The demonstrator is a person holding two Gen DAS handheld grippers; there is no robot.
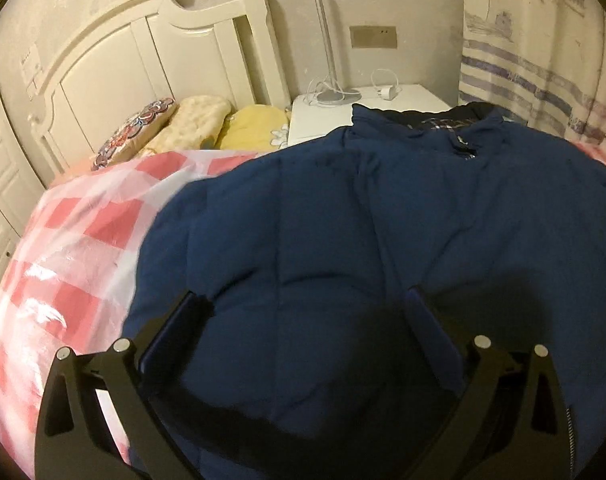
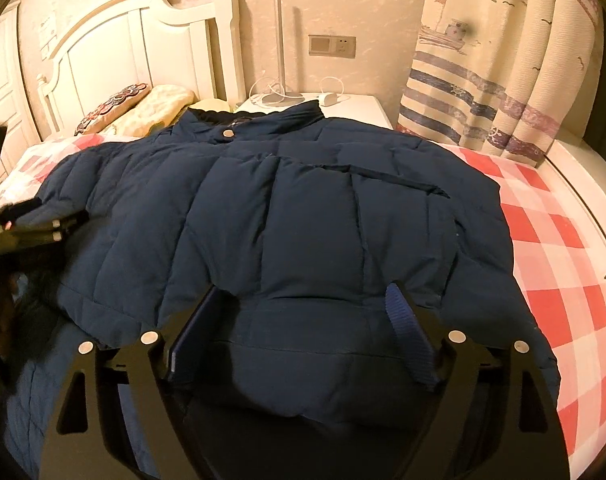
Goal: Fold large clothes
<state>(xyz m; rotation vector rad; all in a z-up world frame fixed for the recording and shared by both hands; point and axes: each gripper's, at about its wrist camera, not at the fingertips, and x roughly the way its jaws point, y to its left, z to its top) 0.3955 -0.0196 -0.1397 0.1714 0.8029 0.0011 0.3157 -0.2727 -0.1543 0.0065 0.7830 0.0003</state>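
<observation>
Right wrist view: the navy padded jacket (image 2: 287, 216) is lying spread on the checked bed (image 2: 551, 264), its long axis running from the hem under the right gripper (image 2: 307, 300) away to the collar (image 2: 263, 118) near the headboard. This gripper is standing wide open over the hem, holding nothing. The left gripper (image 1: 309, 304) is also hanging open and empty, nearer the left sleeve (image 2: 63, 188), which is probably the next part to fold.
</observation>
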